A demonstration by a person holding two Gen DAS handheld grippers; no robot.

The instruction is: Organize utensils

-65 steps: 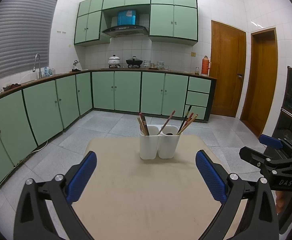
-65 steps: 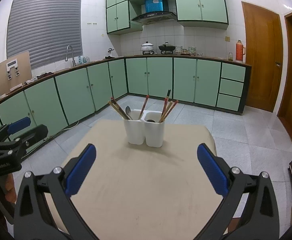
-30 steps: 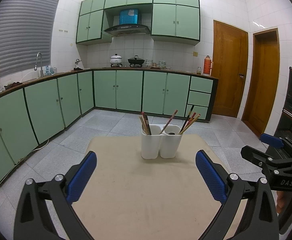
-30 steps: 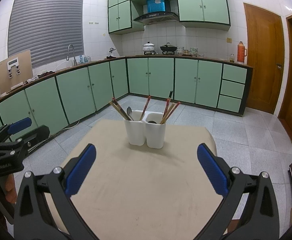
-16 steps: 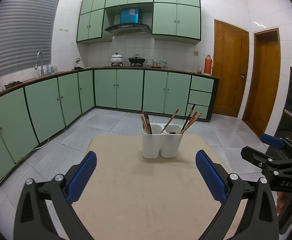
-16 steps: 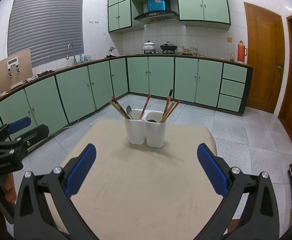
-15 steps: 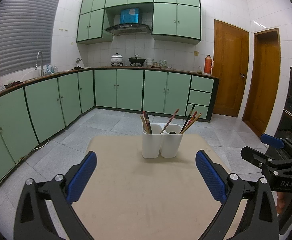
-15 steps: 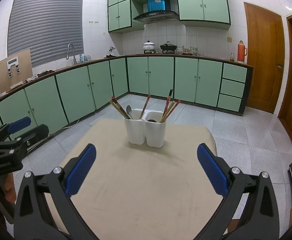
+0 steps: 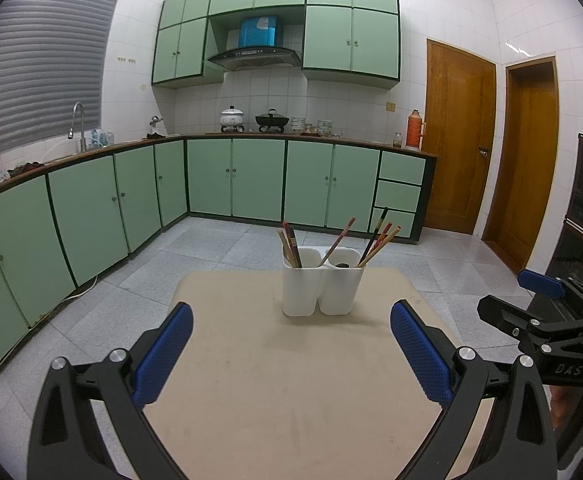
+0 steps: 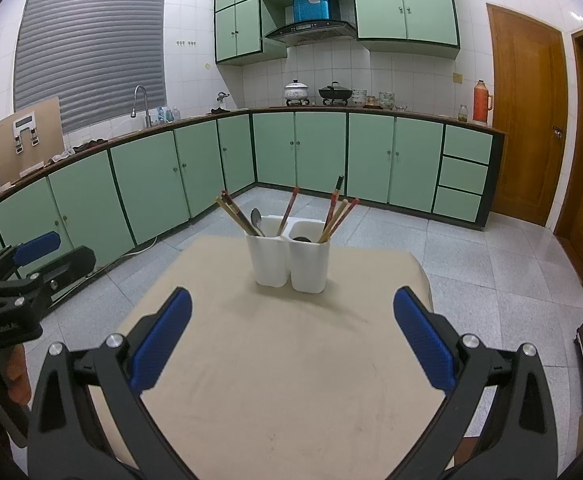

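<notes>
Left tongs (image 9: 291, 354) released, right tongs (image 10: 291, 348) released, both above surface (image 10: 291, 380); holder (image 10: 289, 258) with chopsticks (image 10: 337, 216), spoon (image 10: 256, 218) ahead.

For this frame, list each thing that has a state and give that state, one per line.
left gripper: open, empty, above the table.
right gripper: open, empty, above the table.
left holder cup: upright on the table, holds chopsticks and a spoon.
right holder cup: upright, touching the left cup, holds chopsticks and a dark utensil.
table: bare apart from the two cups.
base cabinet doors: shut.
wooden door: shut.
</notes>
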